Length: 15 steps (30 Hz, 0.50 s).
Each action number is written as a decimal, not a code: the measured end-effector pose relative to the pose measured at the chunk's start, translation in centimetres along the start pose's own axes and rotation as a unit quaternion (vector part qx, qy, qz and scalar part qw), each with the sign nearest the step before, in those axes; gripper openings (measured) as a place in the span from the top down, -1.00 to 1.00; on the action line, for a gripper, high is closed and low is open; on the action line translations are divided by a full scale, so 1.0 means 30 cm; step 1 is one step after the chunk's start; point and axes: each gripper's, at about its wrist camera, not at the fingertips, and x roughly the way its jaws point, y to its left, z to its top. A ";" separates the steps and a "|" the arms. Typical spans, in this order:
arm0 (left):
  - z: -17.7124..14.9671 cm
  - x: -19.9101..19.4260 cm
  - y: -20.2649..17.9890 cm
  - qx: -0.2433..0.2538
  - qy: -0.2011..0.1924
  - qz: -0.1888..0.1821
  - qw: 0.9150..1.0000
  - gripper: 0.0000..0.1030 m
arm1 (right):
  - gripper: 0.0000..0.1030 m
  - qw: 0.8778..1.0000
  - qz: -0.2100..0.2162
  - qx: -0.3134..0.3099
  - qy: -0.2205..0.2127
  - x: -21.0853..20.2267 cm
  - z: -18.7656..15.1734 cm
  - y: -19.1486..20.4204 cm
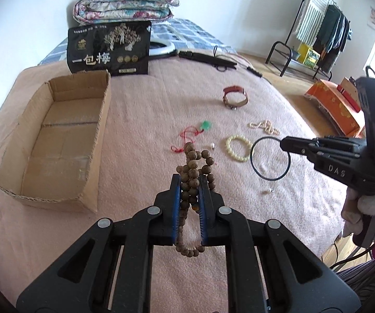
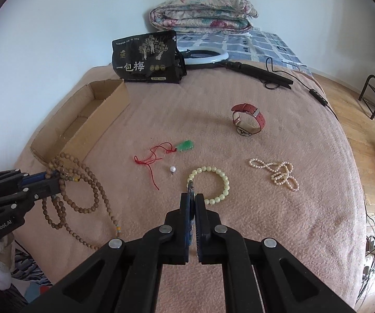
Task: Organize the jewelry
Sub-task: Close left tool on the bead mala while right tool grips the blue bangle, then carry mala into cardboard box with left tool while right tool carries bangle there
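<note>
both grippers lifted with jewelry beside the cardboard box

the left gripper (image 1: 190,182) is clamped on a bunch of wooden prayer beads (image 1: 196,167), whose loops hang free above the pink blanket (image 1: 140,120), just right of the cardboard box (image 1: 54,140). the box stands open-topped near the bed's left edge. the right gripper (image 2: 192,198) is closed tight on a thin black ring (image 1: 270,158), held well right of the box. between them lie a jade pendant (image 2: 185,145), cream bracelet (image 2: 209,185), pearl strand (image 2: 276,173) and red watch (image 2: 248,118), all further right of the box, with bare blanket around each.
</note>
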 end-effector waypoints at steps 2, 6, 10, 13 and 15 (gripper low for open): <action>0.020 -0.032 0.009 -0.004 -0.010 -0.003 1.000 0.80 | 0.98 1.000 -0.001 0.002 -0.006 -0.017 0.003 0.000; 0.063 -0.095 0.035 -0.012 -0.031 -0.006 0.999 0.80 | 0.98 1.000 -0.004 0.005 -0.023 -0.054 0.015 0.007; 0.108 -0.157 0.079 -0.029 -0.053 -0.007 0.998 0.80 | 0.98 0.999 -0.002 0.006 -0.040 -0.090 0.034 0.029; 0.138 -0.197 0.115 -0.037 -0.068 -0.003 0.997 0.80 | 0.98 0.999 0.003 0.005 -0.051 -0.109 0.049 0.051; 0.156 -0.222 0.146 -0.042 -0.077 0.003 0.996 0.80 | 0.98 0.998 0.005 0.003 -0.056 -0.119 0.059 0.066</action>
